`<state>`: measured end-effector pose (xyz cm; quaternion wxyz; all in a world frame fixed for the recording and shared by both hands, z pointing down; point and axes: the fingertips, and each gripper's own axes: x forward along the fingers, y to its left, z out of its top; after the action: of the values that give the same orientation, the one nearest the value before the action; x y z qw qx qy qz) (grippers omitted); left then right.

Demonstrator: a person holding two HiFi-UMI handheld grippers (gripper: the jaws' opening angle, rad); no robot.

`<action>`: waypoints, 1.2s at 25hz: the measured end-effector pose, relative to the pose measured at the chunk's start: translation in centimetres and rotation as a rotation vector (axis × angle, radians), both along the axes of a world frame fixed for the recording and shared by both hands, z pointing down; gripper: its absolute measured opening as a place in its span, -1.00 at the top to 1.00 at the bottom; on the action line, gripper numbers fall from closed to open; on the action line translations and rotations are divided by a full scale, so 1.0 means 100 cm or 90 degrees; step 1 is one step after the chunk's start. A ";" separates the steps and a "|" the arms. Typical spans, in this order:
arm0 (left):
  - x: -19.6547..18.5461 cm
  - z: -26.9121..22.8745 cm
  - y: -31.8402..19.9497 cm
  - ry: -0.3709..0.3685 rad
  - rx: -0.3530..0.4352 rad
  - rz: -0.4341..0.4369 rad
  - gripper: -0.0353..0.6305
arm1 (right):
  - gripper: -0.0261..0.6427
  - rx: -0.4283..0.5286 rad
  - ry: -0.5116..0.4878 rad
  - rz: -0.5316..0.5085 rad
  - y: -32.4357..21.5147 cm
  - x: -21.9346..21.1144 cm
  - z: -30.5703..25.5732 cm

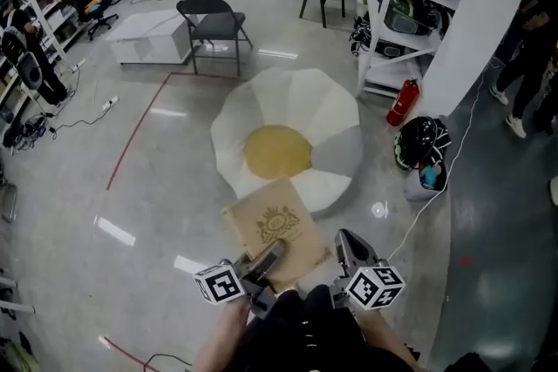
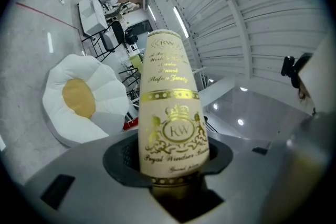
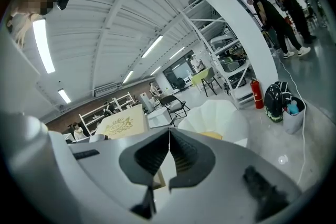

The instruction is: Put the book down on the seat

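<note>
A tan book [image 1: 277, 226] with a gold crest hangs above the floor, just in front of the flower-shaped seat [image 1: 327, 122], whose petals are white around a yellow centre [image 1: 277, 151]. My left gripper [image 1: 263, 264] is shut on the book's near edge. In the left gripper view the book [image 2: 170, 107] stands up between the jaws of the left gripper [image 2: 172, 168], with the seat [image 2: 86, 97] lower left. My right gripper [image 1: 350, 255] hangs to the right of the book, shut and holding nothing. In the right gripper view its pads [image 3: 181, 157] meet at the right gripper [image 3: 169, 150], with the book [image 3: 122, 124] to the left.
A grey folding chair [image 1: 214, 22] and a low white platform [image 1: 153, 35] stand beyond the seat. To the right are a red fire extinguisher [image 1: 402, 103], a black helmet [image 1: 421, 141], white shelving [image 1: 392, 4] and people [image 1: 532, 39]. Red tape [image 1: 131, 144] marks the floor.
</note>
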<state>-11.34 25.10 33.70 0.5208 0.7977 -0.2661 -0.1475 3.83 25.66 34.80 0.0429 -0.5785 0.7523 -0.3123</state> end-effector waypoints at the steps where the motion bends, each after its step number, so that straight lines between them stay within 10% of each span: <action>1: -0.003 -0.001 -0.001 0.003 -0.002 -0.004 0.22 | 0.89 0.002 0.002 -0.003 -0.001 -0.002 -0.001; 14: -0.018 0.017 -0.006 -0.002 -0.049 -0.040 0.22 | 0.89 0.025 -0.023 -0.003 -0.034 0.008 -0.009; 30: 0.000 0.023 -0.129 0.000 -0.061 -0.058 0.22 | 0.89 0.002 -0.020 -0.052 -0.159 0.006 0.006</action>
<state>-11.34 12.20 35.95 0.5507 0.7591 -0.3090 -0.1580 4.40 9.73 35.39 0.0426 -0.5421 0.7752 -0.3216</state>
